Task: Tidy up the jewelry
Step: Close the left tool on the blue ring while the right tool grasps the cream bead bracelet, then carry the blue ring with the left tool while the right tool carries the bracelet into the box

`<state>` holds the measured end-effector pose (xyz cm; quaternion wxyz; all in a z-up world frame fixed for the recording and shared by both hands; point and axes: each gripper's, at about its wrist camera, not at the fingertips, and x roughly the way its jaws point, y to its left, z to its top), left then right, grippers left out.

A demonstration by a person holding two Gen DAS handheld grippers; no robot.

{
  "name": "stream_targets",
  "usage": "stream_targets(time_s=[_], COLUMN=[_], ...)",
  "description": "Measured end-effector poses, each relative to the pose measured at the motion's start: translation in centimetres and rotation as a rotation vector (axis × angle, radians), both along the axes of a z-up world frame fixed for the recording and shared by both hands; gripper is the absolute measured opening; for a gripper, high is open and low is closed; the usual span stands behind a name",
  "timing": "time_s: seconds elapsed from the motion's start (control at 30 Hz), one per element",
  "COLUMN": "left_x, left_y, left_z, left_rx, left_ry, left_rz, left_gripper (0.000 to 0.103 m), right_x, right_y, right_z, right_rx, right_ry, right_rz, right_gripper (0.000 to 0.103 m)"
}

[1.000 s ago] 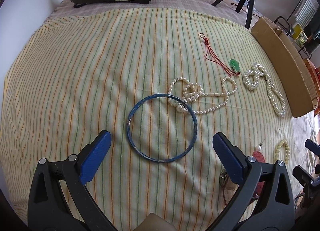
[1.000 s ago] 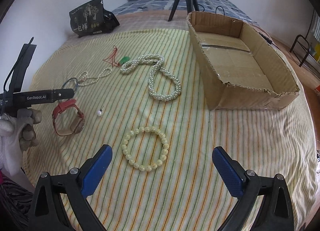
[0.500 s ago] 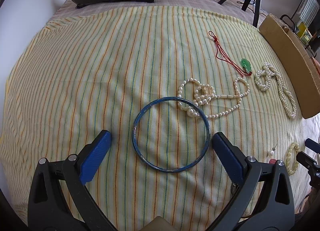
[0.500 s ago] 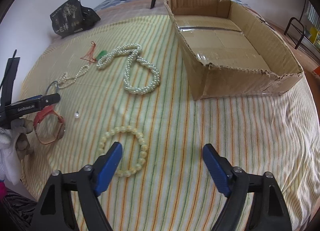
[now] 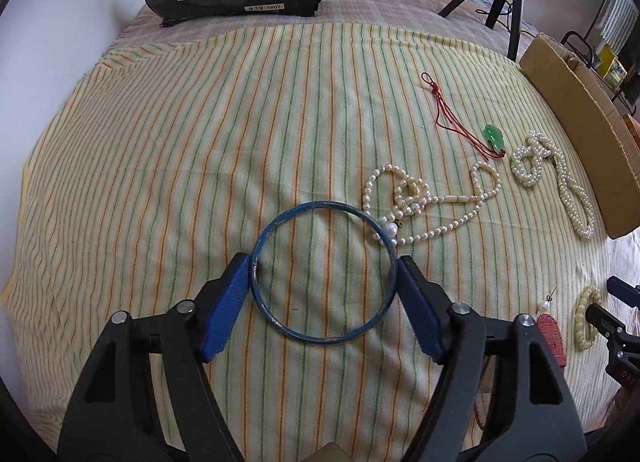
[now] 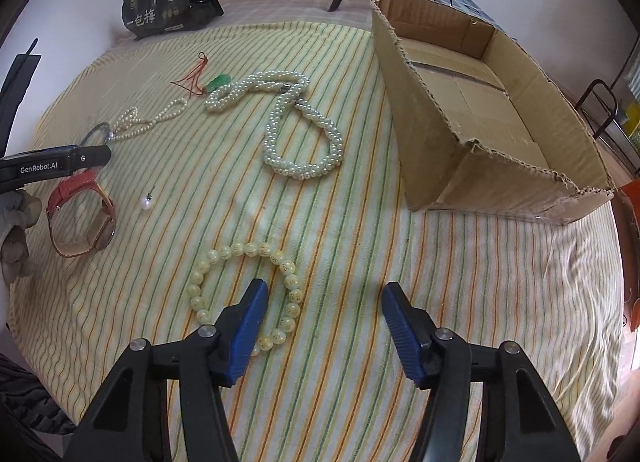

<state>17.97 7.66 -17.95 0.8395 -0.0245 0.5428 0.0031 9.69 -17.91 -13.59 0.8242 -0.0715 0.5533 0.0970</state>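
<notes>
The blue bangle (image 5: 325, 271) lies flat on the striped cloth (image 5: 180, 166), centre of the left wrist view, with the left gripper (image 5: 325, 286) straddling it. Its jaws have just been closing, and the blue pads meet the ring's rim at 9 and 3 o'clock, so it looks gripped, though only lightly. At the bangle's 2 o'clock a thin pearl necklace (image 5: 436, 202) touches the rim; lifting may drag those beads along.

In the right wrist view the pale bead bracelet (image 6: 244, 294) lies at 7 o'clock of centre. The right gripper (image 6: 322, 326) has also just been closing but clasps nothing: its left pad sits inside the loop, over the bracelet's near edge, and the right pad stands on bare cloth. Closing here may pinch cloth or roll the beads away. The cardboard box (image 6: 424, 134) waits at 2 o'clock, empty as far as can be seen.
</notes>
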Motion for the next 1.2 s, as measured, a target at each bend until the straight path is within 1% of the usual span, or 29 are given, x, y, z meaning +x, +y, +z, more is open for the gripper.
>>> stream_targets(time_s=[0.07,0.1,0.27,0.3,0.37,0.5,0.6,0.73,1.2], left_x=[-0.1,-0.1,-0.1,-0.1,-0.2,-0.3,-0.4,-0.5,-0.9], left_y=[0.0,0.0,-0.2,-0.2,-0.3,-0.5,-0.6,-0.4,1.1], left_z=[0.1,0.0,0.0,0.1,0.1,0.2,0.3,0.5,2.5], left_rx=[0.002,0.006,0.007,0.007,0.008,0.007,0.007,0.001,-0.008], left_ry=[-0.002,-0.004,-0.008,-0.008,-0.009,-0.009,-0.011,-0.017,-0.076], left_rz=[-0.007,-0.009,-0.011,-0.01,-0.01,-0.016,-0.019,-0.016,0.03], left_gripper=[0.075,0.075,0.075,0.075,0.075,0.075,0.075,0.074,0.074], right_x=[0.0,-0.1,-0.3,-0.3,-0.2,-0.3,-0.4,-0.4,-1.1], right_y=[0.1,0.1,0.5,0.5,0.4,0.1,-0.1,-0.6,0.2], right_z=[0.0,0.1,0.1,0.1,0.1,0.3,0.4,1.1,4.4], right_rx=[-0.001,0.0,0.014,0.019,0.033,0.056,0.078,0.133,0.172], right_ry=[-0.004,-0.004,-0.006,-0.004,-0.003,0.001,0.002,-0.01,-0.103], right_rz=[0.009,0.013,0.035,0.037,0.036,0.034,0.026,0.007,0.029], right_gripper=[0.049,0.047,0.029,0.027,0.019,0.008,0.008,0.006,0.005])
